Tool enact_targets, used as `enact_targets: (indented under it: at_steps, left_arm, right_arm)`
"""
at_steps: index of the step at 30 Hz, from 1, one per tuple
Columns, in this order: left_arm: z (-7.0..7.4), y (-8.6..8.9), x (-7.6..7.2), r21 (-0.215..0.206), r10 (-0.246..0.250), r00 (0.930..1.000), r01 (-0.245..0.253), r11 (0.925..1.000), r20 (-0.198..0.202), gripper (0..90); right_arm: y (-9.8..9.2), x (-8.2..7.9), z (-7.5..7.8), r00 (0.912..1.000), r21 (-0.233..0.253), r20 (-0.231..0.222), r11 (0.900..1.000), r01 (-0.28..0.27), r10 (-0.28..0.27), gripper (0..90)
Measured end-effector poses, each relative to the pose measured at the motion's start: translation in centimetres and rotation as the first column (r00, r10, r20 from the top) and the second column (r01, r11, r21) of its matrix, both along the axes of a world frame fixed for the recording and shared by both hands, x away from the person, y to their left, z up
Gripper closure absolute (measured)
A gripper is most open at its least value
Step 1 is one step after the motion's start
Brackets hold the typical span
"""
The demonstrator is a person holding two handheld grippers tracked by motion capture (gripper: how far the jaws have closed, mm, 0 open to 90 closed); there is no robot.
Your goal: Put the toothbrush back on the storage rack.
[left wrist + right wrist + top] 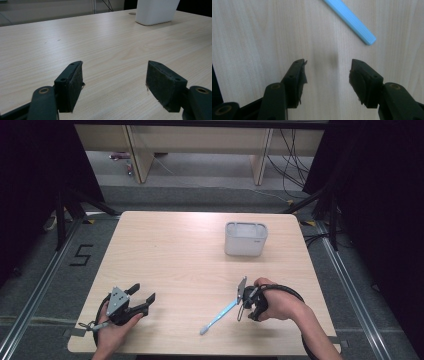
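the right tool (328,72) hangs spread above the surface (175,255), just beside a blue toothbrush (218,314) (handle end nearest). the left tool (114,83) is spread too, holding nothing.

A light wooden table (165,250) with rounded corners carries a white container (245,238) standing upright toward its far right and a blue toothbrush (220,314) lying flat near its front edge, well apart.

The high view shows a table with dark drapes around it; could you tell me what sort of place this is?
Probably a lab recording bay: a numbered floor marking beside the table, black curtains on stands, and loose cables behind it.
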State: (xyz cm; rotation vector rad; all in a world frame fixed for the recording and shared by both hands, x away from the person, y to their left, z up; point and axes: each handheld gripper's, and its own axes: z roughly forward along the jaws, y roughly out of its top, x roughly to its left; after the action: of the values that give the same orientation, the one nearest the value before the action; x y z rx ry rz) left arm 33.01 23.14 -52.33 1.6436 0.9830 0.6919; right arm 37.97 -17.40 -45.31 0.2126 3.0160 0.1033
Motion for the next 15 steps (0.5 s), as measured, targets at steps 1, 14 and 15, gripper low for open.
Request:
enact_targets:
  at_steps: [1, 14, 15]
  left_arm:
    - [0.0, 0.0, 0.0, 0.0, 0.0, 1.0, 0.0, 1.0, 0.0, 29.1]
    - [0.1, 0.0, -0.1, 0.008, 0.003, 1.0, -0.002, 1.0, -0.009, 29.2]
    - [0.1, 0.0, -0.1, 0.008, 0.003, 1.0, -0.002, 1.0, -0.009, 29.2]
  right_arm:
    - [0.0, 0.0, 0.0, 1.0, 0.0, 0.0, 1.0, 0.0, 0.0, 46.5]
    - [2.0, 0.7, -0.3, 0.9997, -0.004, 0.003, 1.0, -0.025, 0.025, 45.4]
    - [2.0, 0.7, -0.3, 0.9997, -0.004, 0.003, 1.0, -0.025, 0.025, 45.4]
